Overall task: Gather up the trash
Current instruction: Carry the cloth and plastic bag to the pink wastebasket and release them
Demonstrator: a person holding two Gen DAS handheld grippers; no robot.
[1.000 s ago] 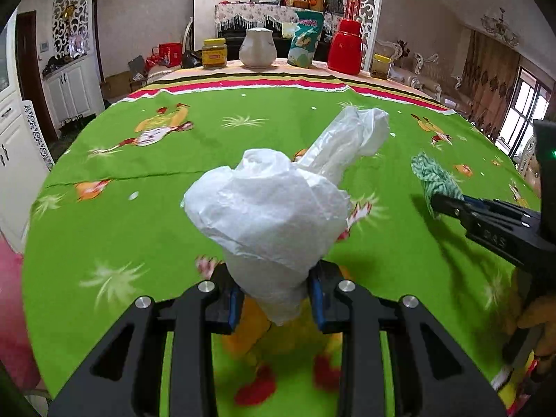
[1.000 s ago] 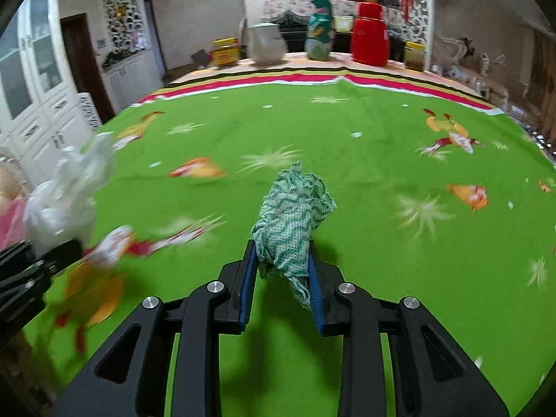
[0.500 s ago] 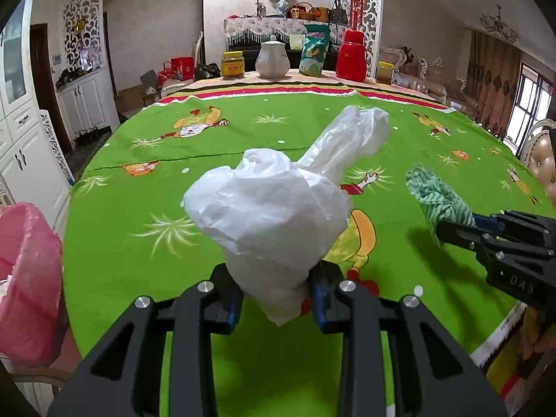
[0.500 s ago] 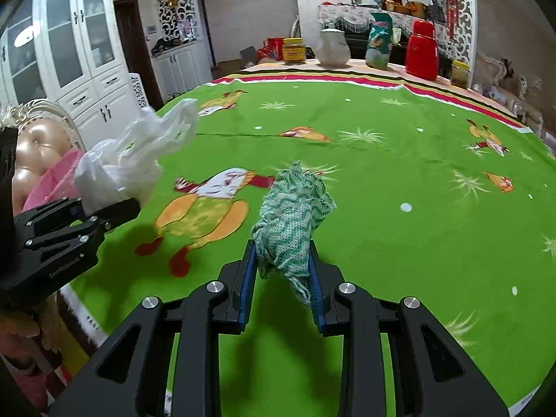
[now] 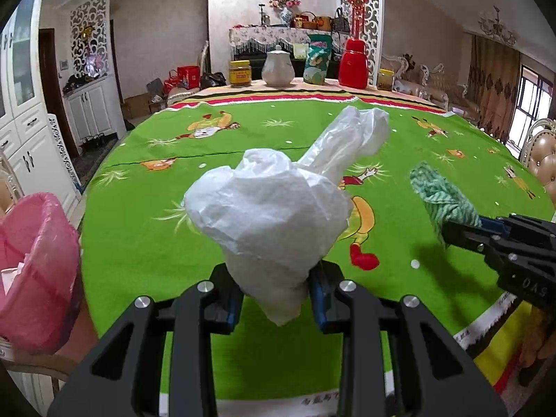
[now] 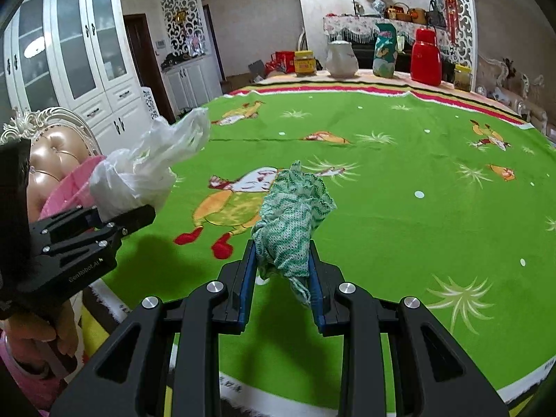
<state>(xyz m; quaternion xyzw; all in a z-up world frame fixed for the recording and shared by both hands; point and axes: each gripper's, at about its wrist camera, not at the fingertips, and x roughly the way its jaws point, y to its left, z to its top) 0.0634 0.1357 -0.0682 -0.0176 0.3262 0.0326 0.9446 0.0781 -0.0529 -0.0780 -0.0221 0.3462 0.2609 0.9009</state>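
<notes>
I have two pieces of trash in hand: a crumpled white plastic bag clamped between the fingers of my left gripper, and a wad of green-and-white cloth pinched tight between the fingers of my right gripper. Both hang clear above the counter with its green cartoon cover, near its close edge, the bag to the left of the cloth and the two grippers side by side but apart. Off the counter's left edge I see a bin lined with a pink bag, its mouth open and something pale already inside. I judge that picking up is done for these two and that I am carrying them to the bin. The next move calls for swinging the left gripper out over the pink liner's mouth before letting the fingers part, since the bag is light and may cling to the pads or drift; the cloth then follows from the right, which has farther to go. At the far rim stand a yellow jar, a white jug, a green packet and a red flask, well away from my path.
</notes>
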